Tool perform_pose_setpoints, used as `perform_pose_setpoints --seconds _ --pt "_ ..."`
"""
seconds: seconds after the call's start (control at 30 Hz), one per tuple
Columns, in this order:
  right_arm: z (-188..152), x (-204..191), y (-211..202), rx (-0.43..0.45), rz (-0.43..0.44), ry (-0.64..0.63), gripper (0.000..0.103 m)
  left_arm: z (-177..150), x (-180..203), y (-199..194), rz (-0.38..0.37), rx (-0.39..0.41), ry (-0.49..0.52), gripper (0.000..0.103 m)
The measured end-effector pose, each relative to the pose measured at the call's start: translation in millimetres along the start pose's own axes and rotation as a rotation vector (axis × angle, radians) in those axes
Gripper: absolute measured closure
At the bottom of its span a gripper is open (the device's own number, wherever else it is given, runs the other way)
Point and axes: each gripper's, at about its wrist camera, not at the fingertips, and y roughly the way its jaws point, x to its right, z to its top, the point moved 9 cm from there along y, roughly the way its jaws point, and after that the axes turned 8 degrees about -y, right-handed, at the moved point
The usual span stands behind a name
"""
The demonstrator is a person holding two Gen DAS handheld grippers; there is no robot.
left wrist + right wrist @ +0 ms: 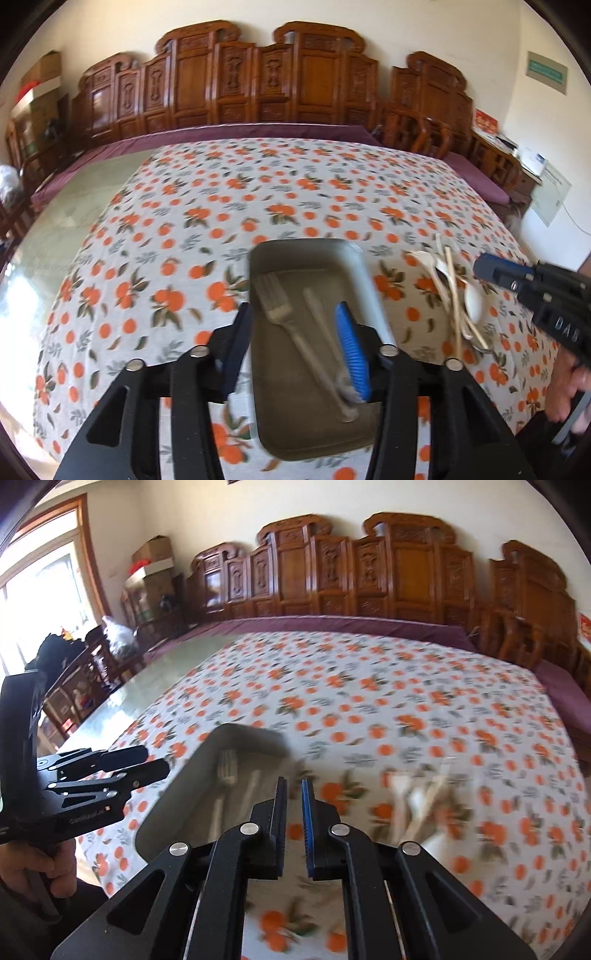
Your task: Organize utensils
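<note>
A grey tray (306, 244) lies on the orange-print tablecloth. In it rest a metal fork (273, 302) and a second long pale utensil (317, 314). My left gripper (293, 307) hovers over the tray's near half, open, with nothing pressed between its pads. To the tray's right lies a loose pile of utensils (456, 295): a white spoon, a pale fork and wooden chopsticks. My right gripper (294, 787) is shut and empty, between the tray (251, 734) and the blurred pile (424, 801). It also shows in the left wrist view as a right gripper (482, 268) beside the pile.
The tablecloth (258, 192) covers part of a large glass-topped table (74, 206). Carved wooden chairs (258, 85) line the far edge. A hand (569, 391) holds the right tool at the table's near right. The left gripper (155, 762) appears left of the tray.
</note>
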Motion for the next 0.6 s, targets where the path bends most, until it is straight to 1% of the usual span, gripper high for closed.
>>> perform_pose_setpoints --seconds 0.13,0.23,0.33,0.43,0.6 --pt "-11 37 -15 0.012 -0.049 0.036 0.093 -3 27 2 -0.017 -0.004 0.036 0.038" --pt "-20 54 -20 0.015 -0.077 0.055 0.093 -5 43 2 -0.028 -0.006 0.060 0.037" --pt "-31 66 -22 0.014 -0.103 0.071 0.093 -4 55 -2 -0.035 0.003 0.082 0.026" --pt "-42 74 -20 0.014 -0.121 0.077 0.093 -2 58 -6 -0.047 0.015 0.078 0.025" --pt "-60 88 -12 0.001 -0.132 0.097 0.094 -5 67 -3 -0.052 -0.001 0.079 0.024"
